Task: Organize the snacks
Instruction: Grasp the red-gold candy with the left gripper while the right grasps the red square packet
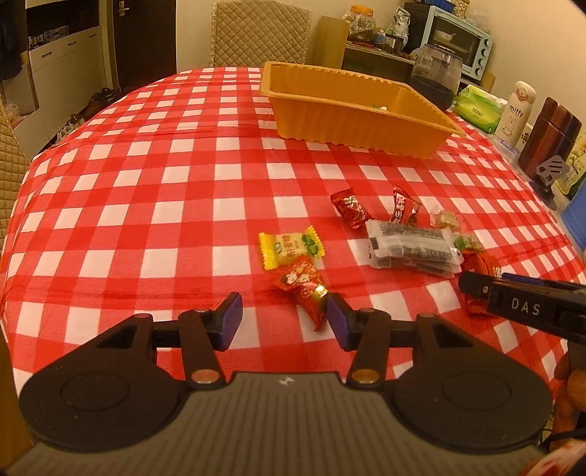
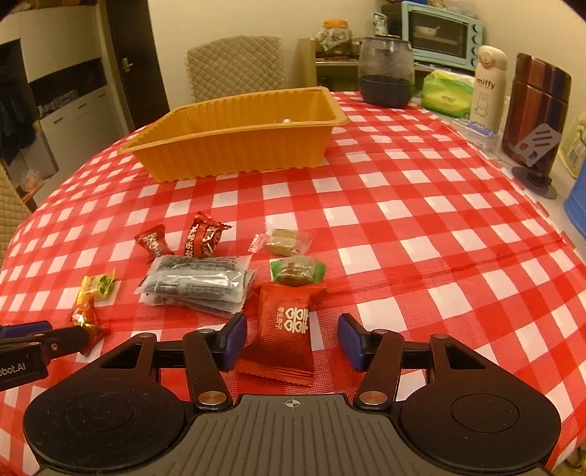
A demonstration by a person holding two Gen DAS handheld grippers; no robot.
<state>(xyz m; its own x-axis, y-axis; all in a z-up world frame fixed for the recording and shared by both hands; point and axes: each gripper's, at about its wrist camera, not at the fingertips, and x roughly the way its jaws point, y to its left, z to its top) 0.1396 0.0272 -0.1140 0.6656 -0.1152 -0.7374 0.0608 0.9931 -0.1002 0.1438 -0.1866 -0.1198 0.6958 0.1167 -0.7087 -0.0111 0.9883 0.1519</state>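
An orange ribbed tray (image 1: 348, 124) (image 2: 238, 153) stands at the far side of the red checked tablecloth. Loose snacks lie nearer: a yellow candy (image 1: 289, 247), two dark red candies (image 1: 349, 207), a stack of grey-black packets (image 1: 414, 249) (image 2: 197, 282), a clear-wrapped sweet (image 2: 287, 241) and a green-wrapped one (image 2: 296, 271). My left gripper (image 1: 285, 315) is open, with a red foil candy (image 1: 304, 289) (image 2: 86, 322) lying between its tips, close to the right pad. My right gripper (image 2: 293, 340) is open around a flat red packet (image 2: 282, 329); the right pad stands apart from it.
Along the table's right side stand a dark jar (image 2: 386, 73), a green tissue pack (image 2: 447, 91), a white miffy bottle (image 2: 487, 84) and a brown canister (image 2: 534, 110). A quilted chair (image 1: 260, 33) is behind the tray. A toaster oven (image 1: 459, 38) sits on a back shelf.
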